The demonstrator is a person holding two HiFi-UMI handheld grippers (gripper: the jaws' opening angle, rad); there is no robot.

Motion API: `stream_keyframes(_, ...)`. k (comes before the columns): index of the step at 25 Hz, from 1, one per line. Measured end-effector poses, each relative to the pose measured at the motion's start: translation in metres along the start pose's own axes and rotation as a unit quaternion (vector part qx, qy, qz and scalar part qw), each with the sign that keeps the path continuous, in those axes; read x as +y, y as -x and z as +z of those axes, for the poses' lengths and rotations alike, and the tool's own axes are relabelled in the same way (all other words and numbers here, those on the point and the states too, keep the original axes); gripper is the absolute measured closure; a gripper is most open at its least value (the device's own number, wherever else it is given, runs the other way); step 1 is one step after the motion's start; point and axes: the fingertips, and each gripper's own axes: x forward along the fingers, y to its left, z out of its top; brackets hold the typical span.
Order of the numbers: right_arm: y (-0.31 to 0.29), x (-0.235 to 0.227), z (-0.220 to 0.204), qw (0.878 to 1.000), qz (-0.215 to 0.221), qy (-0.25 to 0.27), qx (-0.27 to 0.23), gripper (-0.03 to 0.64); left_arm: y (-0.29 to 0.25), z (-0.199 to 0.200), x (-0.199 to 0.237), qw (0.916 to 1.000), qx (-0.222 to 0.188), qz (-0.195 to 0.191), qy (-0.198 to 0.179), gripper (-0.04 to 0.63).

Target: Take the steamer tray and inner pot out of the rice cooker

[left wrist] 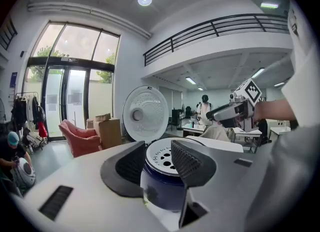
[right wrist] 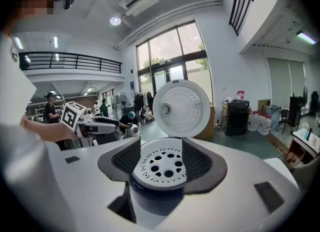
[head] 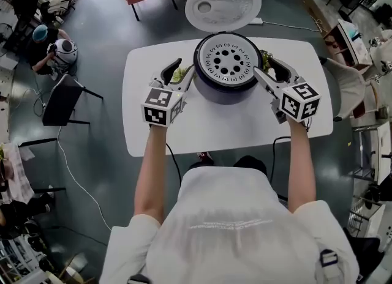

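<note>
- The steamer tray (head: 226,61), a white disc with round holes, sits in the mouth of the rice cooker (head: 228,90); nothing has been lifted out yet.
- The inner pot must lie beneath it (the tray covers it, so it cannot be seen).
- The cooker's dark body stands at the far middle of the white table (head: 184,136). Its lid (head: 222,2) is swung open at the far side, so the top is free.
- The left gripper (head: 182,70) is just beside the cooker's left flank. Its jaws stand apart with nothing between them, and its own view shows the cooker and tray ahead through the gap.
- The right gripper (head: 264,65) is just beside the right flank. Its jaws are likewise parted and bare, with the tray framed between them farther on.
- The relation that matters: the tray lies between the two tools, right of the left one and left of the right one. Both point inward and towards the far side.
- Being round, the tray has no long axis to line up with, and neither hand looks clearly nearer.
- I judge that a lift by opposite rim edges would suit, and whether either tip touches the cooker wall cannot be told.
</note>
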Motion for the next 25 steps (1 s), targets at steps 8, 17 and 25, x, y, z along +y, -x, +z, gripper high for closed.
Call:
stream_keyframes(8, -0.011, -0.03, -0.021, 0.999, 0.0, -0.034, 0.022, 0.36, -0.033, -0.024, -0.017, 0.9982, 0.061, 0.0, 0.002, 0.42)
stream_keyframes(17, -0.028, -0.059, -0.039, 0.996, 0.039, -0.056, 0.06, 0.359, -0.078, -0.042, -0.01, 0.989, 0.126, 0.076, 0.015, 0.395)
stream_keyframes(25, -0.053, -0.073, -0.045, 0.994, 0.058, -0.062, 0.074, 0.359, -0.112, -0.063, 0.004, 0.9764, 0.189, 0.106, -0.003, 0.342)
